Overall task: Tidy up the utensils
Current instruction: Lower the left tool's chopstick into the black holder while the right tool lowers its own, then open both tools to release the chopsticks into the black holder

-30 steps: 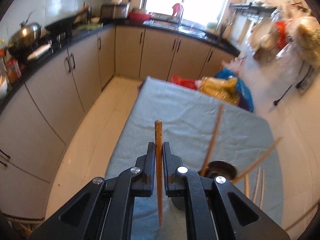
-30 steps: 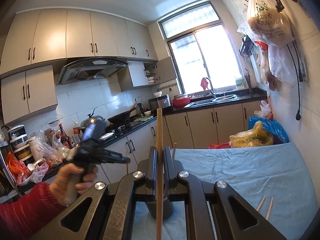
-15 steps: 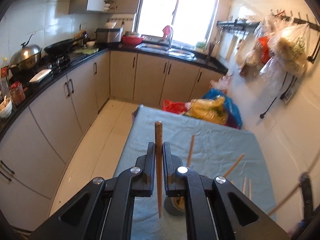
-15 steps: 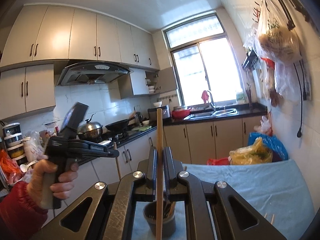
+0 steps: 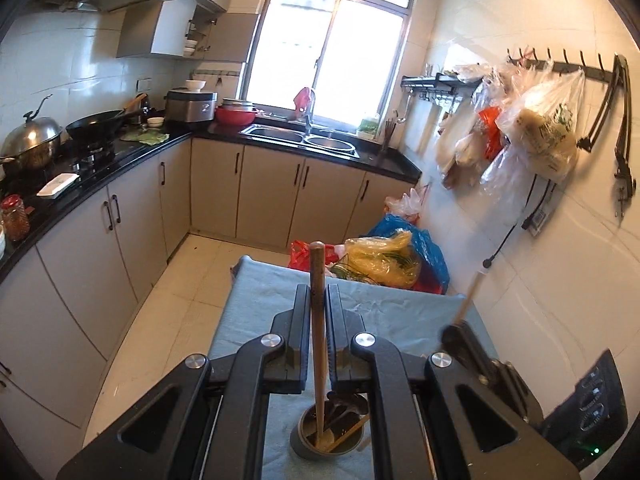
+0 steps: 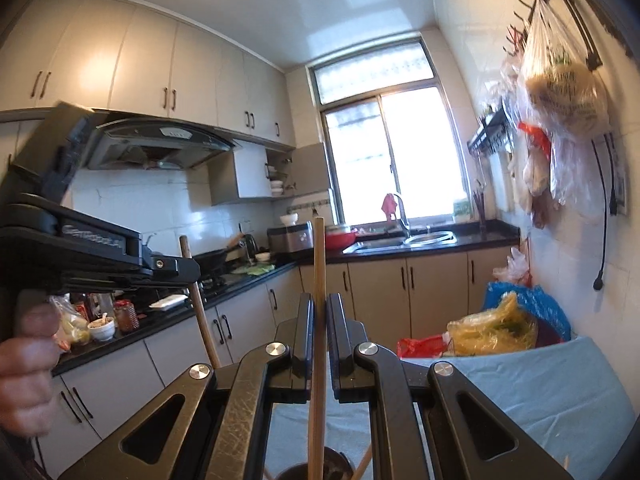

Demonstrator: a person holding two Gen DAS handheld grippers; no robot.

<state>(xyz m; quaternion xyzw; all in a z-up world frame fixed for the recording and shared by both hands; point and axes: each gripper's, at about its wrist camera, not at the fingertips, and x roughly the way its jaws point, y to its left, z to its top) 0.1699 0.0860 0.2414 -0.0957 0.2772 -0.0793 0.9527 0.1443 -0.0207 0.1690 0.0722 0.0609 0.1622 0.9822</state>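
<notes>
My left gripper (image 5: 318,292) is shut on a brown wooden chopstick (image 5: 318,344) held upright, its lower end inside a dark utensil cup (image 5: 328,432) on the blue-grey tablecloth (image 5: 260,304). The cup holds another chopstick and a dark utensil. My right gripper (image 6: 319,300) is shut on a lighter chopstick (image 6: 318,340), upright above the same cup (image 6: 320,470). The right gripper also shows in the left wrist view (image 5: 460,332), the left gripper in the right wrist view (image 6: 176,270) at the left.
Kitchen counter (image 5: 100,168) with wok and pots runs along the left and back, with a sink (image 5: 300,136) under the window. Plastic bags (image 5: 384,260) lie beyond the table's far end. Bags hang on the right wall (image 5: 540,136).
Both grippers have tilted up and drawn over the cup. The left chopstick's lower end now sits inside the cup. The loose chopsticks on the cloth have left the view.
</notes>
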